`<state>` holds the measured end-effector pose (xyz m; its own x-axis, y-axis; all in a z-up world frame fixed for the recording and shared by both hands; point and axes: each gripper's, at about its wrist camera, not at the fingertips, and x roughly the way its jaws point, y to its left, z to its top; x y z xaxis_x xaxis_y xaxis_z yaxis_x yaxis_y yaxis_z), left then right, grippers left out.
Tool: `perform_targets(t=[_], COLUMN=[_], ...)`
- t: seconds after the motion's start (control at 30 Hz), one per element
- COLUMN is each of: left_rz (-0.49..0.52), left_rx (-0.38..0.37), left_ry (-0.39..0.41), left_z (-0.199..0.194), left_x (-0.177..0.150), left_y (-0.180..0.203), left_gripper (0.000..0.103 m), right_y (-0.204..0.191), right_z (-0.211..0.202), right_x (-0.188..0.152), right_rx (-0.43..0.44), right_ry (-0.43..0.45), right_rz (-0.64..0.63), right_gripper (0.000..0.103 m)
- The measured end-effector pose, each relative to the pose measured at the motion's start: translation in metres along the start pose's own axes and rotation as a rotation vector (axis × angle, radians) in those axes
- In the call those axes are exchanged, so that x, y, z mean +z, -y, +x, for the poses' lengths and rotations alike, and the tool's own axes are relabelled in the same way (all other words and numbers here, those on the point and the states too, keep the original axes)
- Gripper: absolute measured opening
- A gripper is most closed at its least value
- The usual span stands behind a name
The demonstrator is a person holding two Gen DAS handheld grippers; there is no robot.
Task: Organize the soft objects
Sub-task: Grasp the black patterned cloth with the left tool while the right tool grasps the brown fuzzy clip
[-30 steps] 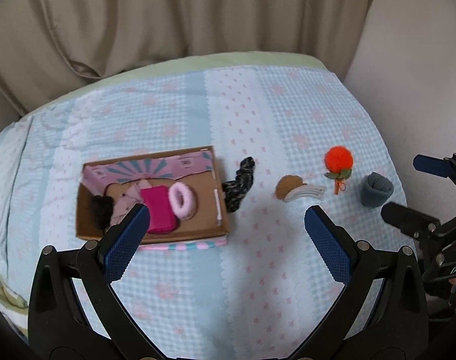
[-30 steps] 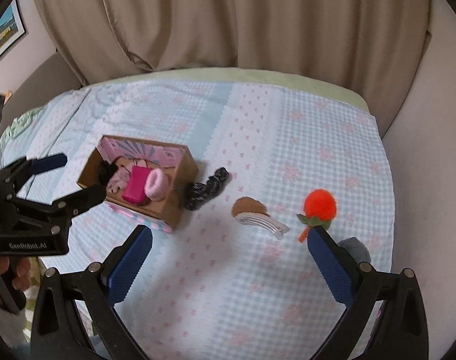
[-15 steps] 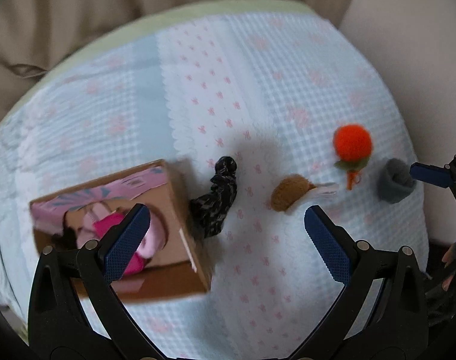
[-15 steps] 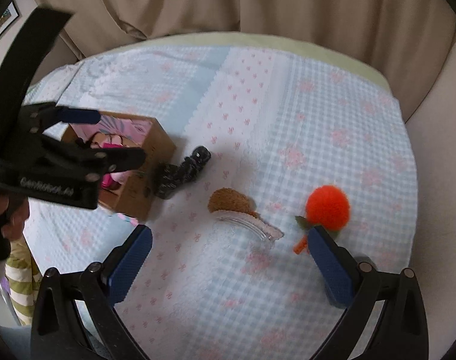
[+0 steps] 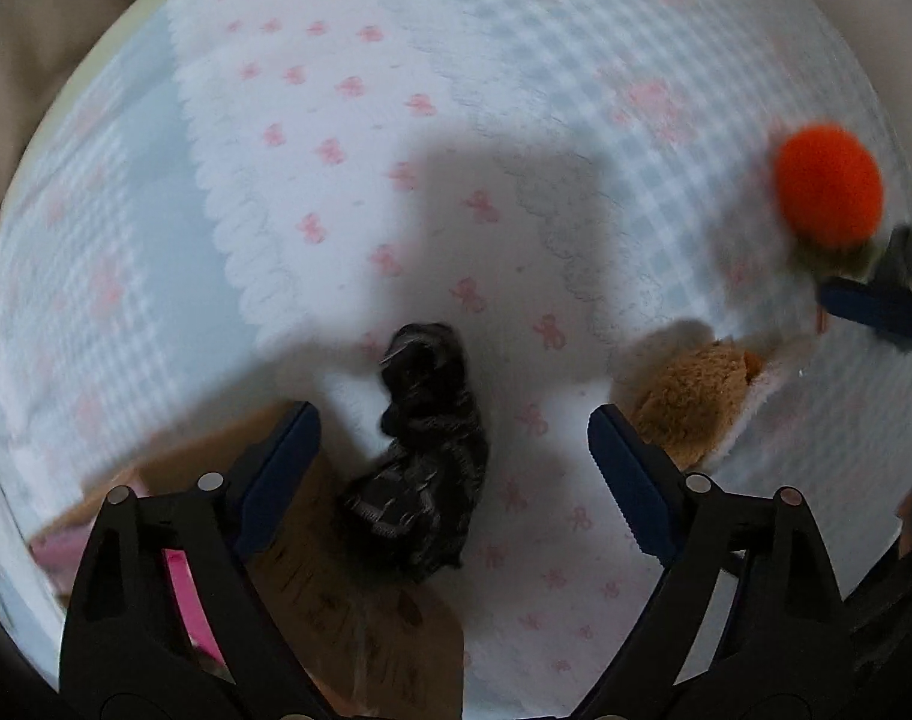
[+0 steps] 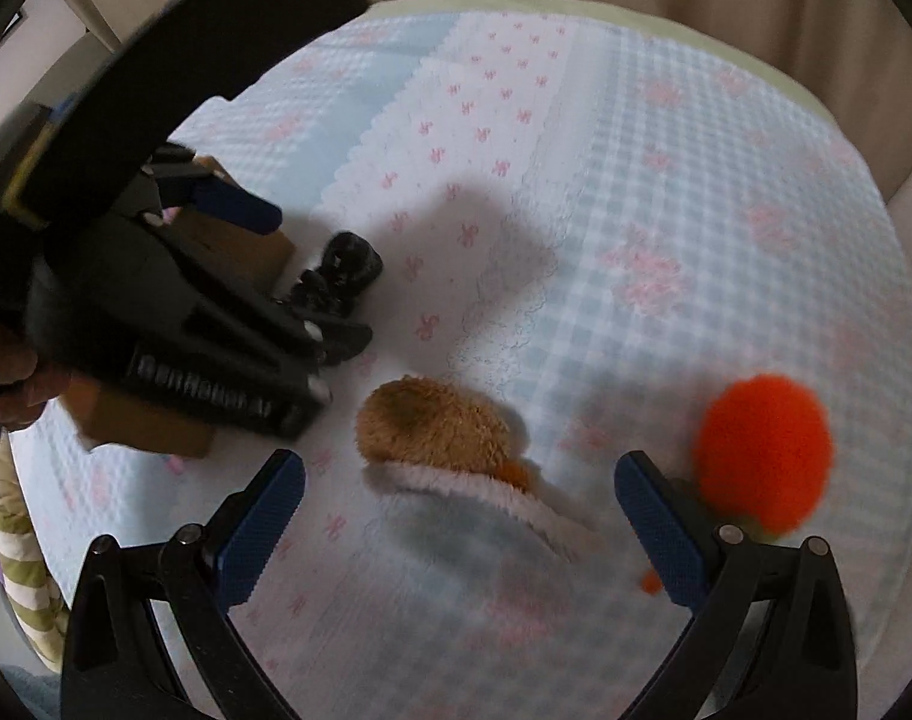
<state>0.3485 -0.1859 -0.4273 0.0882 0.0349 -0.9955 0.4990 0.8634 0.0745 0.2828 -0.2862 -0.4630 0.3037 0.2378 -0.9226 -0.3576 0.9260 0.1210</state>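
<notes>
Change: I brought both grippers down close to the quilt [image 5: 348, 120]; the box [image 5: 348, 618] is now at the frame edge.
Left gripper [image 5: 453, 462]: jaws just closing a little, not yet gripping, straddling the black scrunchie [image 5: 423, 468] beside the box.
Right gripper [image 6: 459, 516]: released, over the brown plush clip [image 6: 438, 432]; the orange pompom [image 6: 762, 450] is just beside.
Meaning: I judge 2 pickups are near.

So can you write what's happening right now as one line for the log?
left gripper: open, jaws just closing a little, above black scrunchie | right gripper: open, over brown plush clip | cardboard box: beside scrunchie
</notes>
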Motion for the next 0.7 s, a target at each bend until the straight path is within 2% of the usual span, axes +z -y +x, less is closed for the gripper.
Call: perform_targets(t=[0.1,0.17,0.3,0.57,0.63,0.7], left_rz=[0.047,0.062,0.108,0.012,-0.009,-0.034], left_rx=[0.034,0.057,0.088,0.025,0.011,-0.012], left_ry=[-0.002,0.005,0.037,-0.077,-0.103,-0.126], left_z=[0.008,0.010,0.005,0.036,0.045,0.052], left_x=[0.003,0.004,0.006,0.012,0.009,0.006], left_y=[0.011,0.014,0.025,0.018,0.018,0.015], left_gripper=[0.089,0.078,0.077,0.074,0.071,0.068], right_y=[0.000,0.000,0.003,-0.002,-0.003,-0.004], right_z=[0.014,0.018,0.018,0.027,0.033,0.042], right_x=[-0.001,-0.002,-0.005,0.001,0.002,0.000], right_rx=[-0.005,0.002,0.014,0.017,0.014,0.020], right_ry=[-0.005,0.002,0.027,0.030,0.017,-0.009], right_rz=[-0.020,-0.025,-0.030,-0.051,-0.060,-0.068], right_gripper=[0.103,0.103,0.103,0.102,0.096,0.085])
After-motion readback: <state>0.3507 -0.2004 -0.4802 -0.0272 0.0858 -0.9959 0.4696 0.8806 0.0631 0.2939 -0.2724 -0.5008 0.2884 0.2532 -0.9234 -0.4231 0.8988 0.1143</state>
